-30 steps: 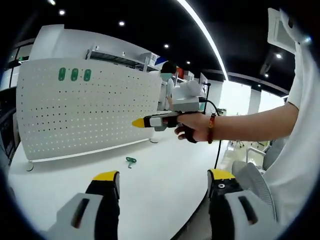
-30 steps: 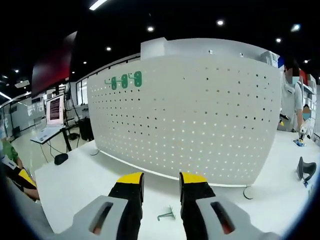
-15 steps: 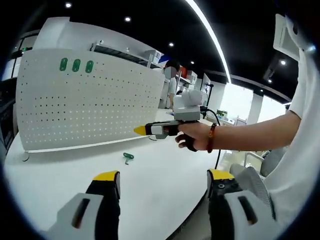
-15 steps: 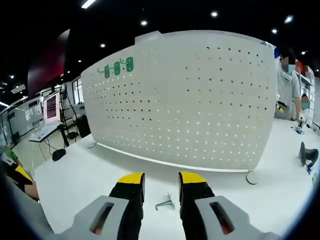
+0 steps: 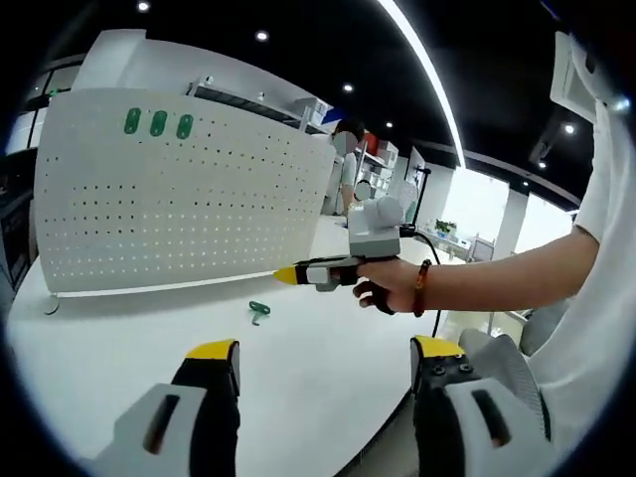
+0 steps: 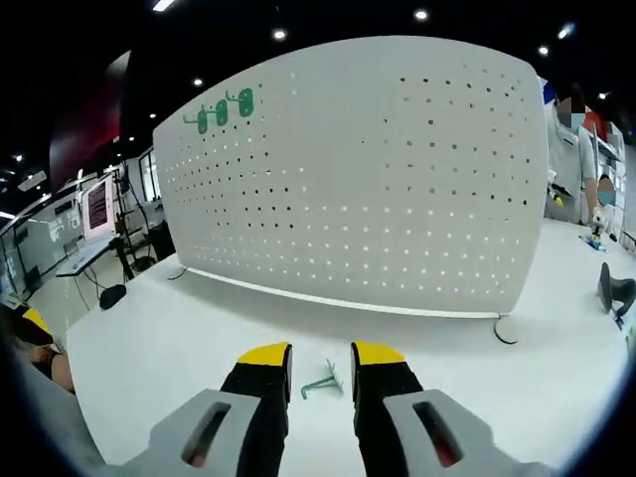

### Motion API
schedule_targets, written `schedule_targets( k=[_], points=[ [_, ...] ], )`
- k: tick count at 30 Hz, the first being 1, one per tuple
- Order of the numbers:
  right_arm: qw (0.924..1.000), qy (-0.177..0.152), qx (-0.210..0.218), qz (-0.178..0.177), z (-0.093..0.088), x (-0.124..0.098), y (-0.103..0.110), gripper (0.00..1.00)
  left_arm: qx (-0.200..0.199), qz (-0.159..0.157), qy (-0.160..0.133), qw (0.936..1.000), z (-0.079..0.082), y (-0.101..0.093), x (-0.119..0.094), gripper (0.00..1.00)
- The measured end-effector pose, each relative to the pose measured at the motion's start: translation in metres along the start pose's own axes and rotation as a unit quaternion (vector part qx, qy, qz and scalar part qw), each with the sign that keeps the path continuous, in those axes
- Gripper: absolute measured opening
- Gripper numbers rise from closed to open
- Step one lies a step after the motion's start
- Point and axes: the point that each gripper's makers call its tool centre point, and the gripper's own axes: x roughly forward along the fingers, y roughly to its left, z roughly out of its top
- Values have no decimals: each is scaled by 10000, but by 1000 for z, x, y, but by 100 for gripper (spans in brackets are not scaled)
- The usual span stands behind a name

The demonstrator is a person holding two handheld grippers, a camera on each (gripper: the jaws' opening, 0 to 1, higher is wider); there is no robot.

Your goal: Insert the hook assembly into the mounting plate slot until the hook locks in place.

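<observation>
Hook, small green metal piece (image 5: pixel 259 312), lies mid-bench before the white perforated panel (image 5: pixel 179 209); left gripper (image 5: pixel 323 350) gapes empty. Right gripper view: right gripper (image 6: pixel 320 356), narrowly parted and empty, straddles it; light, stiff, probably slippery—pinch its shank.

Left gripper (image 5: pixel 323 353): jaws set wide apart, yellow tips rising from 6 o'clock, nothing between them. Right gripper (image 6: pixel 320 353): jaws parted by a narrow gap. In the left gripper view it enters from 3 o'clock, held level by the person's hand (image 5: pixel 390 288), forearm extended.
</observation>
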Motion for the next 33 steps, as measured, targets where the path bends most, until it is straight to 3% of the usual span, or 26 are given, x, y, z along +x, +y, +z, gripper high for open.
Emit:
schedule_targets(
  k=[10,24,33],
  points=[
    [9993,370,-100,38,-32,7,-3,19,-26,65,90,9999,-4,6,2,72],
    [9978,650,-106,76,-55,20,-6,15,-47,107,155,9998,-5,13,10,71],
    [9975,695,-51,110,-59,31,-10,14,-8,144,256,9996,-8,15,9,71]
  ],
)
